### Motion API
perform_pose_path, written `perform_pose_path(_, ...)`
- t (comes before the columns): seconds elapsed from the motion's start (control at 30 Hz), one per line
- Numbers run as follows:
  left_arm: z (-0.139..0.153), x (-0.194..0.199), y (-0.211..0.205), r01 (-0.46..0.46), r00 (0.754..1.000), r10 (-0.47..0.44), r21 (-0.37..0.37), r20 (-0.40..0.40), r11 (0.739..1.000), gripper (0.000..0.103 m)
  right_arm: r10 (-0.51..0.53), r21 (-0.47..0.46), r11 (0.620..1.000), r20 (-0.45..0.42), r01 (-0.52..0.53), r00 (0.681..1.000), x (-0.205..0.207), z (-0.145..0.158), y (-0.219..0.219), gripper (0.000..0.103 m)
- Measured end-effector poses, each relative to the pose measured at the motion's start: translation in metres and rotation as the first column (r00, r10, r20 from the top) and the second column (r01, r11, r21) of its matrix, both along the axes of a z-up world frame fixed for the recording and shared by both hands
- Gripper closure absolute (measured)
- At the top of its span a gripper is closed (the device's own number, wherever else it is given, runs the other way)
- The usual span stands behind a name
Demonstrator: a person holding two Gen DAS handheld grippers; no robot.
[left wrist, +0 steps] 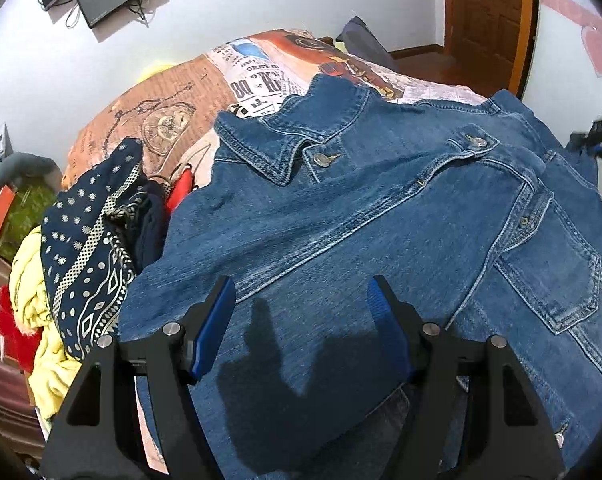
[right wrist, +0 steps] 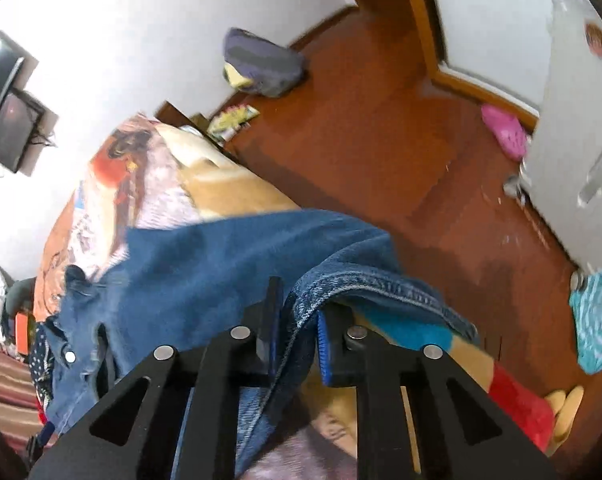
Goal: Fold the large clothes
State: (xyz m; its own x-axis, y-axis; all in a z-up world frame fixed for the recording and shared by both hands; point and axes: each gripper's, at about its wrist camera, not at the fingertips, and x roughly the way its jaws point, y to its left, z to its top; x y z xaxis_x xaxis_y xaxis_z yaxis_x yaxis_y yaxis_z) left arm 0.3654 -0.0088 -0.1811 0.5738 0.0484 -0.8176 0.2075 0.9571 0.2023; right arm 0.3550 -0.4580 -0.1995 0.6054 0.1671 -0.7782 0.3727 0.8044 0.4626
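Spread over a bed with a newspaper-print cover: denim jacket, collar far left, front up, flat for folding. Heaped at the left, out of the way, yellow and patterned clothes. Left gripper poised just above the near denim, jaws apart, holding nothing (apparently waiting its turn). Right gripper clenched on the jacket's right edge, cloth bunched between the pads, probably to lift it inward.

Even, bright indoor light. Left wrist view sharp; left gripper casts a hard shadow on the denim jacket. Right wrist view motion-blurred (floor especially). Fisheye bending and dark vignette at corners.
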Motion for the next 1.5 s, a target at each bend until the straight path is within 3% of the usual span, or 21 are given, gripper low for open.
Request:
perform_pose_path(0.23, 0.012, -0.008, 0.009, -0.013, 1.0, 0.014, -0.027, 0.027, 1.0, 0.035, 0.166, -0.148, 0.979, 0.197, -0.138, 0.966, -0.002, 0.09, 0.059, 0.094)
perform_pose_path(0.47, 0.026, -0.017, 0.025, -0.027, 0.998, 0.031, -0.062, 0.059, 0.998, 0.035, 0.369, -0.235, 0.923, 0.306, -0.305, 0.878, -0.016, 0.14, 0.142, 0.094)
perform_pose_path(0.7, 0.029, -0.024, 0.041, -0.042, 0.997, 0.047, -0.078, 0.058, 0.996, 0.035, 0.524, -0.225, 0.849, 0.244, -0.478, 0.816, -0.011, 0.117, 0.206, 0.094)
perform_pose_path(0.93, 0.017, -0.029, 0.056, -0.065, 0.998, 0.068, -0.117, 0.017, 0.991, 0.035, 0.684, -0.255, 0.704, -0.007, -0.662, 0.73, -0.016, 0.049, 0.267, 0.093)
perform_pose_path(1.1, 0.009, -0.031, 0.06, -0.075, 0.997, 0.074, -0.125, -0.007, 0.989, 0.035, 0.707, -0.227, 0.665, -0.117, -0.712, 0.698, -0.022, 0.02, 0.274, 0.087)
perform_pose_path(1.17, 0.008, -0.03, 0.06, -0.075, 0.997, 0.074, -0.127, -0.013, 0.989, 0.035, 0.723, -0.157, 0.663, -0.119, -0.732, 0.681, -0.024, 0.019, 0.267, 0.064)
perform_pose_path(1.2, 0.007, -0.03, 0.059, -0.075, 0.997, 0.074, -0.128, -0.016, 0.989, 0.035, 0.732, -0.115, 0.661, -0.116, -0.741, 0.671, -0.026, 0.02, 0.263, 0.057)
perform_pose_path(1.23, 0.007, -0.03, 0.059, -0.075, 0.997, 0.073, -0.128, -0.018, 0.989, 0.035, 0.735, -0.084, 0.663, -0.116, -0.744, 0.668, -0.028, 0.023, 0.258, 0.049)
perform_pose_path(1.37, 0.007, -0.027, 0.055, -0.071, 0.997, 0.068, -0.136, -0.026, 0.988, 0.035, 0.733, -0.091, 0.668, -0.088, -0.738, 0.674, -0.039, 0.043, 0.239, 0.048)
perform_pose_path(1.5, 0.011, -0.022, 0.044, -0.05, 0.999, 0.049, -0.137, -0.015, 0.989, 0.035, 0.651, -0.074, 0.756, -0.025, -0.651, 0.759, -0.04, 0.06, 0.198, 0.045)
